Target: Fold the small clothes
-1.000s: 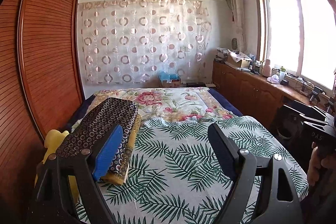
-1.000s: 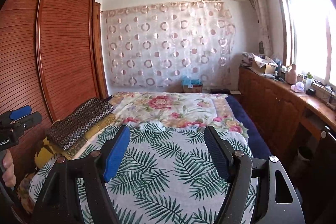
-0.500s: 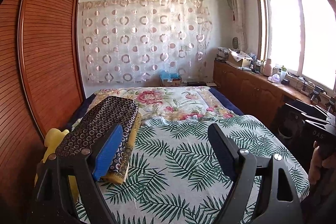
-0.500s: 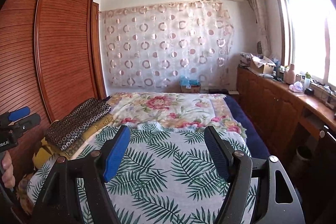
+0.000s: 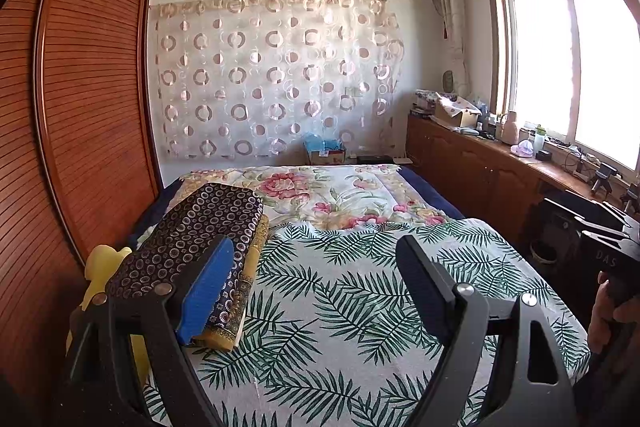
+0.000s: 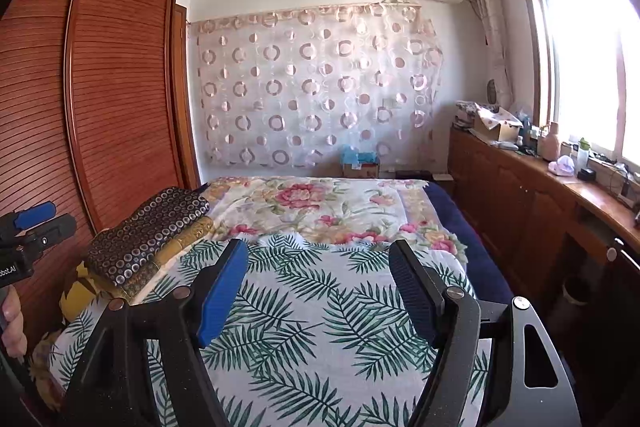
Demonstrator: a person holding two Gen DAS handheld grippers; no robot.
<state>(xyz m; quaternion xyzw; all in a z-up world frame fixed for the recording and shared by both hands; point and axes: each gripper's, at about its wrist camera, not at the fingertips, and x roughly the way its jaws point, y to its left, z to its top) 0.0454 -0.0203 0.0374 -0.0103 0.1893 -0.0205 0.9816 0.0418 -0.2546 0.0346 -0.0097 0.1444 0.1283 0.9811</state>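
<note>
Left gripper [image 5: 312, 283] and right gripper [image 6: 316, 287]: jaws wide, empty. Folded circle-print cloth [image 5: 192, 231] stacked at frame left on bed [image 5: 340, 307]. Risk: pinching the palm-leaf sheet [image 6: 320, 307] or toppling the stack.

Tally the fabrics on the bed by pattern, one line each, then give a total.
Palm-leaf print sheet: 1
Floral quilt: 1
Dark folded cloth with ring pattern: 1
Mustard patterned folded cloth under the ring-pattern one: 1
Total: 4
</note>
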